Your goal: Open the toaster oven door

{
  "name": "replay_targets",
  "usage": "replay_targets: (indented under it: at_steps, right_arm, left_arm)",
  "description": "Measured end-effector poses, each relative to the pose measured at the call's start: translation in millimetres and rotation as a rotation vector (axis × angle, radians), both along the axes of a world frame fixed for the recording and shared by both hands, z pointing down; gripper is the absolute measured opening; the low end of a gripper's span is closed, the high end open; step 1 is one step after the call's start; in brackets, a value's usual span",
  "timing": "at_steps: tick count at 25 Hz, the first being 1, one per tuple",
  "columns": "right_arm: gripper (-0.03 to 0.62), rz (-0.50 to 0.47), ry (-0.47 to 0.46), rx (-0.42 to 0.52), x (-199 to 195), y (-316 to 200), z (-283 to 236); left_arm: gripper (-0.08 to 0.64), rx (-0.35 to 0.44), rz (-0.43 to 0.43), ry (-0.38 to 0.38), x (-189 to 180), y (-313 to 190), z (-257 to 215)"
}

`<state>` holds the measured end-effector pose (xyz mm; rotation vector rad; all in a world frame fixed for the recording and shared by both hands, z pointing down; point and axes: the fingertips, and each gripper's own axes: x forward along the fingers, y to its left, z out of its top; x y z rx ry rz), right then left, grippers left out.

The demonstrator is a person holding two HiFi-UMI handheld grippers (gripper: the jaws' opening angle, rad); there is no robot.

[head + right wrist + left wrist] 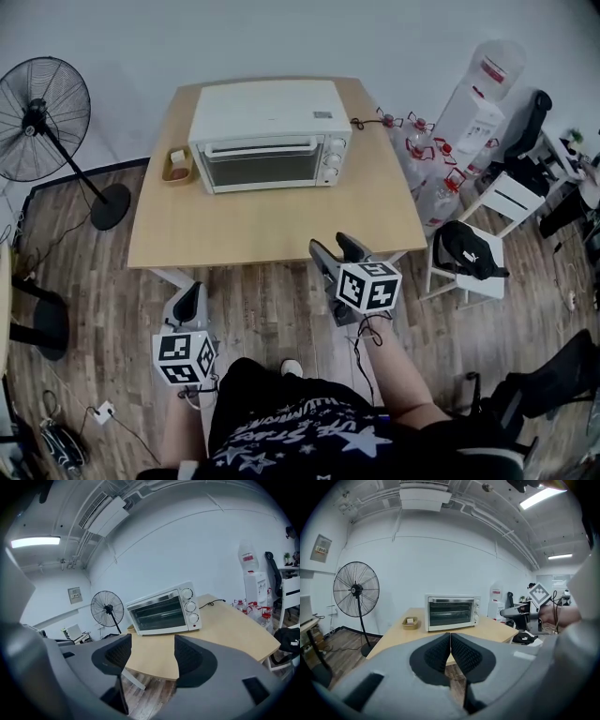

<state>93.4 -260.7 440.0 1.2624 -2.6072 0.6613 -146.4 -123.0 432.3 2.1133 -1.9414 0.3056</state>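
A white toaster oven stands at the back of the wooden table, its glass door shut and the handle bar across the door's top. It also shows in the left gripper view and the right gripper view, door shut in both. My left gripper hangs over the floor short of the table's front edge, its jaws shut on nothing. My right gripper is at the table's front edge, right of centre, and open with nothing between its pads. Both point toward the oven from well away.
A small tan tray sits left of the oven. A black standing fan is left of the table. Water bottles, a water dispenser and a white chair with a black bag crowd the right side.
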Motion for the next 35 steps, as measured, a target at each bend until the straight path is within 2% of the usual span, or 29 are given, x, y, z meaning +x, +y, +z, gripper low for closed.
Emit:
replay_targets:
  at_steps: [6,22,35]
  right_arm:
    - [0.273,0.042,-0.013,-0.009,-12,-36,-1]
    - [0.247,0.173,-0.002,0.003,-46,-152,-29]
    - [0.210,0.291,0.032,0.012,-48,-224,-54]
  left_arm:
    - [0.020,0.003,0.024,-0.012,-21,-40,3]
    - [0.020,0.045,0.122,-0.018,-82,-190,-11]
    - [0.020,0.045,0.152,0.004,-112,-262,-15]
